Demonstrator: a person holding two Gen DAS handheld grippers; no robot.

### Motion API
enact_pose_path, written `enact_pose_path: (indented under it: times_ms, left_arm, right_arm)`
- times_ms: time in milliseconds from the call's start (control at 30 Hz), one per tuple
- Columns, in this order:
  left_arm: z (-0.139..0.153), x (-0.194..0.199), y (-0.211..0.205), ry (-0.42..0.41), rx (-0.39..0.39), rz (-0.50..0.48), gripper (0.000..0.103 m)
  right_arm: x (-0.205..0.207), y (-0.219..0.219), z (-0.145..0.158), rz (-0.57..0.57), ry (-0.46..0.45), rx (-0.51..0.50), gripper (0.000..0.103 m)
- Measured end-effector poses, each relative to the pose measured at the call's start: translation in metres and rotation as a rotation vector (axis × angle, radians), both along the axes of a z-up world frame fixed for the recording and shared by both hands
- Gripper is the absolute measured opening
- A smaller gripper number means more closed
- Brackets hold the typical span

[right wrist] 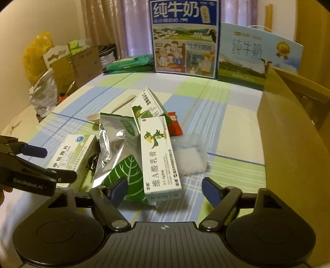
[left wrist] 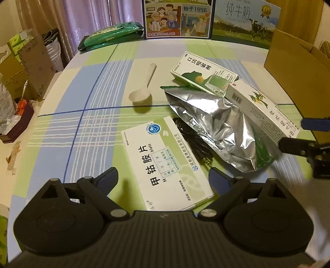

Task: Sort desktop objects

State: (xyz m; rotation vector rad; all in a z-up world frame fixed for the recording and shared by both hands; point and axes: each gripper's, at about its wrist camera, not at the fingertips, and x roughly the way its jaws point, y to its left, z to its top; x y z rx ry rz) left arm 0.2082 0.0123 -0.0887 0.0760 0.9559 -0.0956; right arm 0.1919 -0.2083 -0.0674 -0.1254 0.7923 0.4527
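Note:
A flat white-and-green medicine box (left wrist: 167,162) (right wrist: 72,152) lies between the spread fingers of my open left gripper (left wrist: 164,181), apart from both pads. A long white ointment box with a green bird (right wrist: 159,156) (left wrist: 262,109) rests on a silver foil pouch (right wrist: 115,148) (left wrist: 216,127); its near end sits between the fingers of my open right gripper (right wrist: 165,191). A green-and-white spray box (left wrist: 203,73) (right wrist: 148,107), a white spoon (left wrist: 143,86), a black cable (left wrist: 198,144), a red packet (right wrist: 175,123) and a clear plastic bag (right wrist: 189,158) lie around.
A cardboard box (right wrist: 292,144) (left wrist: 295,53) stands at the right. Milk cartons (right wrist: 185,39) (left wrist: 178,19) and a green packet (left wrist: 111,36) line the far edge of the checked tablecloth (left wrist: 82,123). Boxes and bags crowd the floor at left.

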Motion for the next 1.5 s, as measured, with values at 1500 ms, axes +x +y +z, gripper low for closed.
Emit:
enact_pose_path:
  times_ms: [1500]
  left_arm:
    - [0.0, -0.09, -0.041, 0.055, -0.001, -0.07, 0.079]
  right_arm:
    - [-0.118, -0.027, -0.011, -0.198, 0.126, 0.019, 0.054]
